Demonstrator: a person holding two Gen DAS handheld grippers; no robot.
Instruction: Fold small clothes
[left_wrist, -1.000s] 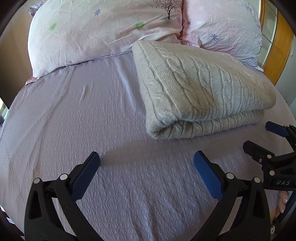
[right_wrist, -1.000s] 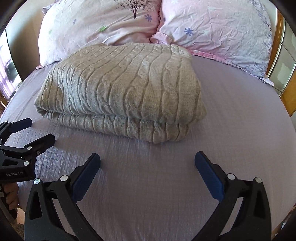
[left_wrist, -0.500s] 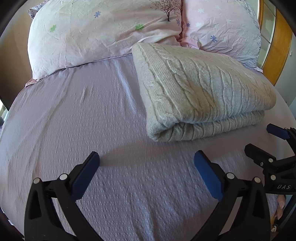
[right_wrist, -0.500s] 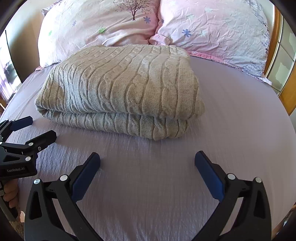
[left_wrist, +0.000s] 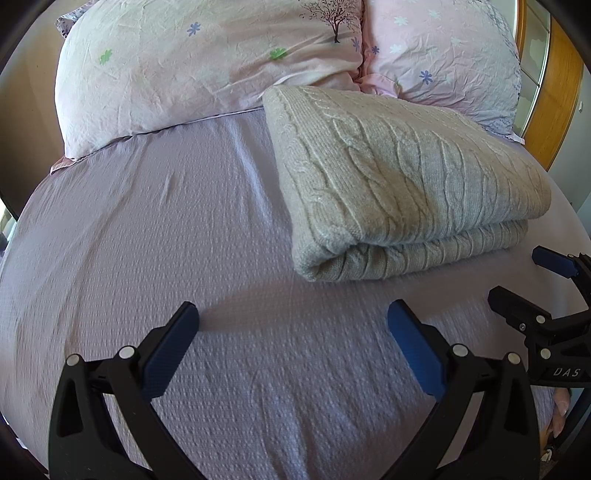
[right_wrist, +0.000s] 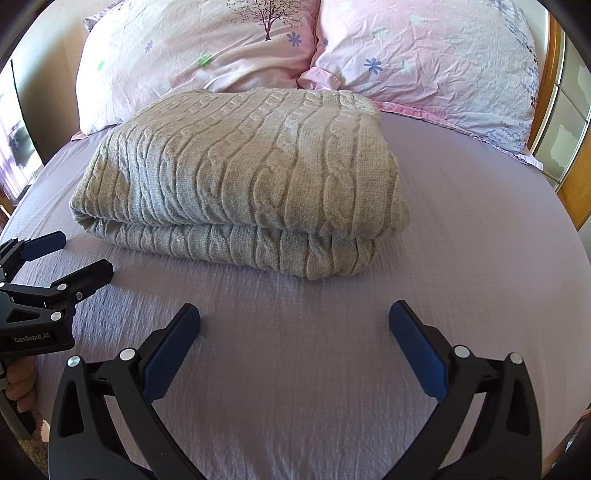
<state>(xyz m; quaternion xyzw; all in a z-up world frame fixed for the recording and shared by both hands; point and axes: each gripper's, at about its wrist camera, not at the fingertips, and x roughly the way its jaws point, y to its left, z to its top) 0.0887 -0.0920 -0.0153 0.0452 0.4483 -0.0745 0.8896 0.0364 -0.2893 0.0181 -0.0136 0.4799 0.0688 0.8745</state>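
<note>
A grey cable-knit sweater (left_wrist: 399, 177) lies folded in a thick rectangle on the lilac bed sheet (left_wrist: 166, 236); it also shows in the right wrist view (right_wrist: 243, 177). My left gripper (left_wrist: 291, 325) is open and empty, low over the sheet, in front and to the left of the sweater. My right gripper (right_wrist: 293, 325) is open and empty, in front of the sweater's near folded edge. Each gripper shows in the other's view, the right gripper (left_wrist: 524, 277) at the right edge and the left gripper (right_wrist: 70, 258) at the left edge.
Two pink flowered pillows (right_wrist: 207, 48) (right_wrist: 436, 62) lie behind the sweater at the head of the bed. A wooden frame (left_wrist: 561, 85) stands at the far right. The bed's edge curves away at left and right.
Both grippers have drawn back slightly from the sweater, staying open. The sweater has not moved.
</note>
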